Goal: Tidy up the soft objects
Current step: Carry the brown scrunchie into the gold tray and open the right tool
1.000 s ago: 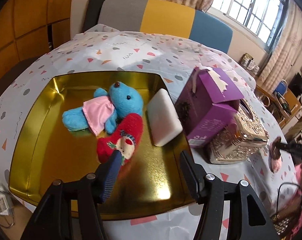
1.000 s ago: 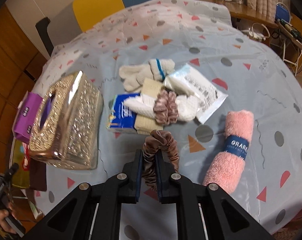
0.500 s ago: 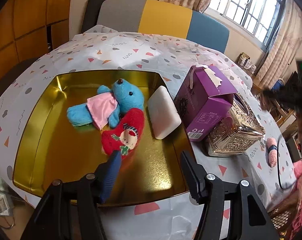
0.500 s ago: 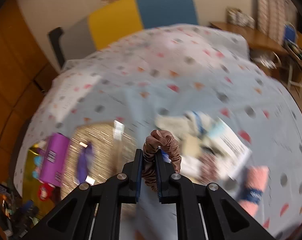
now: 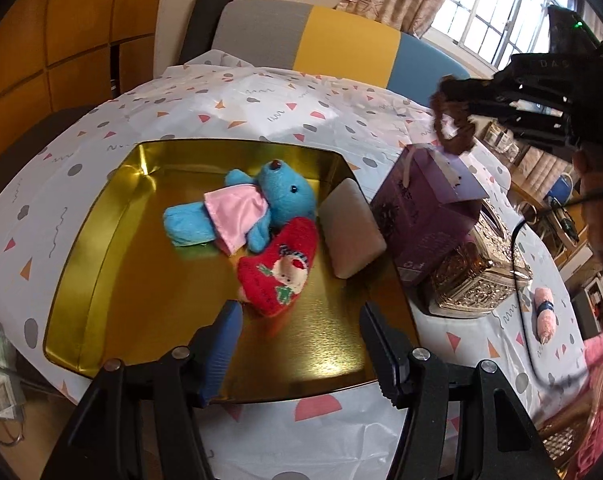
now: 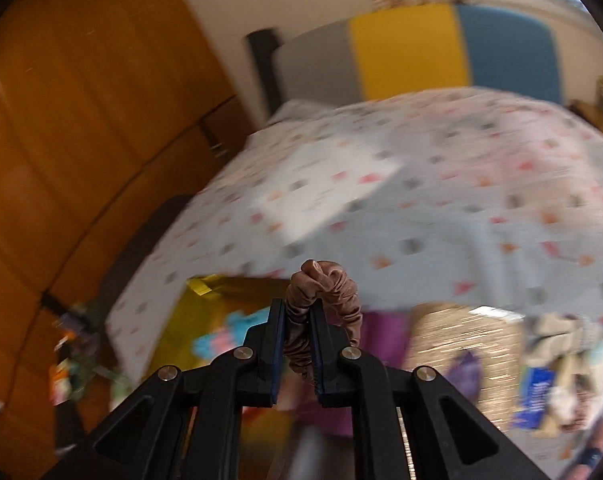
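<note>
A gold tray (image 5: 101, 248) on the patterned tablecloth holds a blue teddy in a pink shirt (image 5: 257, 204), a red Christmas stocking (image 5: 281, 268) and a white sponge pad (image 5: 351, 232). My left gripper (image 5: 301, 332) hangs open over the tray's near edge, nothing between its fingers. My right gripper (image 6: 297, 312) is shut on a brown velvet scrunchie (image 6: 325, 284). In the left wrist view that scrunchie (image 5: 453, 128) hangs in the air above the purple box (image 5: 425, 204), at the right gripper's tip. The right wrist view is blurred; the tray (image 6: 205, 292) shows below.
A purple box and a gold glittery tissue box (image 5: 481, 276) stand right of the tray. A rolled pink towel (image 5: 543, 316) lies further right. A pile of socks and packets (image 6: 557, 368) sits at the table's right. A grey, yellow and blue chair back (image 5: 321, 36) stands behind.
My right gripper lifted the scrunchie off the table and swung it left, up over the purple box. The left gripper drifted slightly back from the tray, still open.
</note>
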A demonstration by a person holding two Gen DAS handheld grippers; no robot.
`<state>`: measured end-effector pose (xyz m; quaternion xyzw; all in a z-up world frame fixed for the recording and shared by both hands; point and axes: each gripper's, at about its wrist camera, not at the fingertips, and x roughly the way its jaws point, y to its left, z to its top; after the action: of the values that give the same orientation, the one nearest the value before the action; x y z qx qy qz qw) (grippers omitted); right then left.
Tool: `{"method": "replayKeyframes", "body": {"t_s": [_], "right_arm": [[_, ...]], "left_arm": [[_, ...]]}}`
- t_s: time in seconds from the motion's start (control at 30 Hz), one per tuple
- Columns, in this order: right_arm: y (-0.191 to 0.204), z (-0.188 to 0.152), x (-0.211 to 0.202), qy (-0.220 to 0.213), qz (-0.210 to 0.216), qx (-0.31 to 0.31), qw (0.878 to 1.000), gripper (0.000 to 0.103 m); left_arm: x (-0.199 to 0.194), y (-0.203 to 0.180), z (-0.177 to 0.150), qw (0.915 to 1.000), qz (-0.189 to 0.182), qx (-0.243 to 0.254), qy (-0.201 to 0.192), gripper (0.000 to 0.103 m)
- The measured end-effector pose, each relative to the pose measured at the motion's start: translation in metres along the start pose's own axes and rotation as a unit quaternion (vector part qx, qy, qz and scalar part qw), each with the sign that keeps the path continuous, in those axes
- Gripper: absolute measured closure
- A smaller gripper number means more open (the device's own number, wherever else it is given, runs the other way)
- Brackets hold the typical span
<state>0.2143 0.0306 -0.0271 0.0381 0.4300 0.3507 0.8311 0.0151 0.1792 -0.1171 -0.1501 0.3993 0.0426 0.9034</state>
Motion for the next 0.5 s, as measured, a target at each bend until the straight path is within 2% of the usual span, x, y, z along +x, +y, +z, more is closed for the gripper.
{"method": "replayKeyframes", "body": {"t_s": [0.13,0.27,0.33,0.37,0.5], "right_arm": [[0.035,-0.022,0.039,0.052,0.045,-0.012,0.998,0.091],[0.049,-0.045,0.069,0.094,0.041,-0.023,0.994,0.090],[0.051,-0.054,0.081,0.113,0.038,-0.020,0.993,0.076],[0.051,-0.059,0.085,0.120,0.036,-0.019,0.992,0.074],[0.048,-0.070,0.089,0.123,0.023,-0.022,0.992,0.073]], "left_arm": [[-0.002,0.010,-0.001,0.9999,0.004,-0.012,-0.001,0.041],[-0.002,0.017,-0.001,0.9998,0.008,-0.020,0.000,0.041],[-0.002,0.019,-0.002,0.9997,0.011,-0.022,0.000,0.041],[-0.002,0.020,-0.002,0.9997,0.011,-0.022,0.000,0.041],[-0.003,0.020,-0.001,0.9997,0.011,-0.020,-0.002,0.041]]}}
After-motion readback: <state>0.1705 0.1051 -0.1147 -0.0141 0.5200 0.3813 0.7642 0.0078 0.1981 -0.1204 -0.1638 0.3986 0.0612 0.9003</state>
